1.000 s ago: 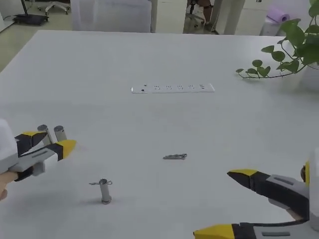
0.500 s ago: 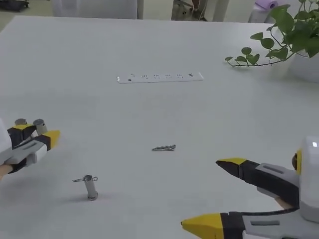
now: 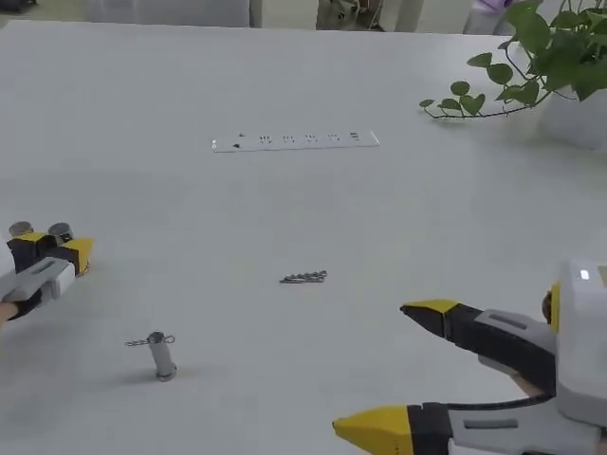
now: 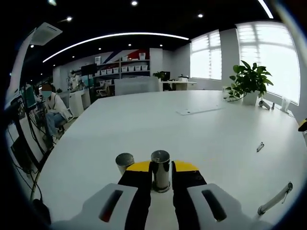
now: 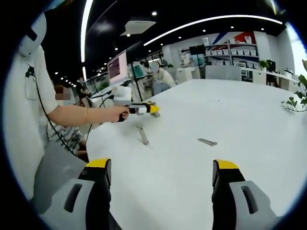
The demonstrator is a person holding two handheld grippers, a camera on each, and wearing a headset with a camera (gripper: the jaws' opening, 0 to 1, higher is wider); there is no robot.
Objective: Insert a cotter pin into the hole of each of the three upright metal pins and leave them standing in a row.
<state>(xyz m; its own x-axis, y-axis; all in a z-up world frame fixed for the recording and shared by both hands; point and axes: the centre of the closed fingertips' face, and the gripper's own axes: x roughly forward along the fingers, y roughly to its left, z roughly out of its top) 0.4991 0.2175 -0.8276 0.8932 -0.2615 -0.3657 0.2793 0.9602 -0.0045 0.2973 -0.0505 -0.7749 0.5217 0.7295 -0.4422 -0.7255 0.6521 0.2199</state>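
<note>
At the bottom right the right gripper point(image 3: 396, 368) is seen with its jaws spread wide and nothing held between them. At the lower left a pin point(image 3: 161, 355) is found on the table point(image 3: 285, 209) with a cotter point(image 3: 142, 341) stuck through its top. It looks upright, though that can't be told for sure. A few loose cotters point(image 3: 303, 278) are left mid-frame, well apart from it. At the left edge the left gripper point(image 3: 54, 248) is clamped on a second pin point(image 3: 60, 231), with a third pin point(image 3: 19, 230) parked just beside. Farther back a power strip point(image 3: 296, 141) is laid flat, and a plant point(image 3: 541, 47) is seen at the upper right.
</note>
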